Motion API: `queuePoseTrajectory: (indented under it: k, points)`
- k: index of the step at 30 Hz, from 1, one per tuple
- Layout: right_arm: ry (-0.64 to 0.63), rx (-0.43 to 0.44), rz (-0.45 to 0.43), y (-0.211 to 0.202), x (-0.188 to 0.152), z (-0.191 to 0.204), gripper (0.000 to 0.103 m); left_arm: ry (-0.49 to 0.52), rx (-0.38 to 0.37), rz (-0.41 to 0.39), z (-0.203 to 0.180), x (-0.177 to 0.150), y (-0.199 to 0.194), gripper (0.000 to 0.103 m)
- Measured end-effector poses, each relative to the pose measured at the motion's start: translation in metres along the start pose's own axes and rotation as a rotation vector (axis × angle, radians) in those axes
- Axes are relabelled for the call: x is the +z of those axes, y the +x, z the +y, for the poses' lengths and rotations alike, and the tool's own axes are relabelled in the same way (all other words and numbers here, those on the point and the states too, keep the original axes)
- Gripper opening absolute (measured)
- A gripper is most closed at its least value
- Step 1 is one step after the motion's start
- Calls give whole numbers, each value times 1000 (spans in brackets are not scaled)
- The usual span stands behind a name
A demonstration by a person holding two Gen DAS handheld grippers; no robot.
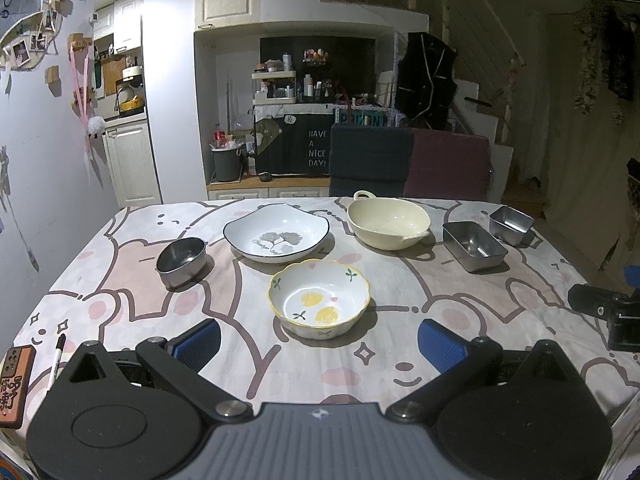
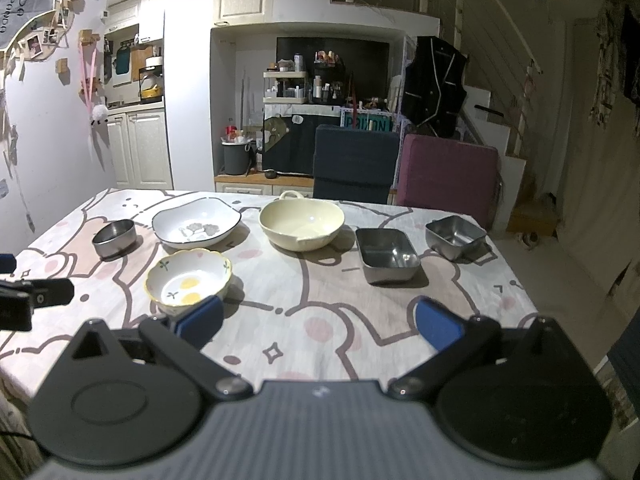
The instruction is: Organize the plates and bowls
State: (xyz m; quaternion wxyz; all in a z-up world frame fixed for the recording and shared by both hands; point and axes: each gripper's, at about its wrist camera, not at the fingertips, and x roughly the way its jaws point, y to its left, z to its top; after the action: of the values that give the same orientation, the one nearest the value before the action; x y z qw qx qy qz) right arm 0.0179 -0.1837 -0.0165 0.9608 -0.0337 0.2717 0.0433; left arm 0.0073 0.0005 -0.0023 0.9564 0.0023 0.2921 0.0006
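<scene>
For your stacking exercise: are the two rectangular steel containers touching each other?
Apart. The right wrist view shows a strip of tablecloth between the larger steel container and the smaller steel container.

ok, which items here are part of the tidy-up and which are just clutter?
Job:
lemon bowl
leaf-print plate
cream bowl
round steel bowl
long steel tin
small steel tin

Lying about:
marker
orange phone

Hidden and cut-off parts

In the right wrist view, a blue fingertip (image 2: 202,318) covers the lemon bowl's (image 2: 188,280) near rim; the phone (image 1: 16,384) is cut by the left wrist picture's edge.
</scene>
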Motion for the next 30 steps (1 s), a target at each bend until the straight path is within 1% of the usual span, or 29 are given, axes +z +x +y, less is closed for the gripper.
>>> queuePoseTrajectory:
  k: [9, 17, 21, 24, 27, 30]
  points:
    - [3, 11, 50, 21, 10, 2, 103, -15, -18, 45, 5, 10, 33, 103]
    - [-1, 31, 97, 49, 23, 8, 103, -50, -13, 79, 10, 21, 65, 103]
    - [-14, 32, 99, 62, 33, 14, 103, -73, 23, 96, 12, 29, 83, 103]
    - [-40, 25, 88, 73, 45, 20, 103, -82, 45, 124, 13, 38, 99, 103]
    - [-69, 21, 72, 83, 56, 26, 103, -102, 48, 134, 15, 47, 109, 103]
    - [-85, 39, 64, 97, 67, 29, 103, -130, 58, 144, 18, 55, 121, 103]
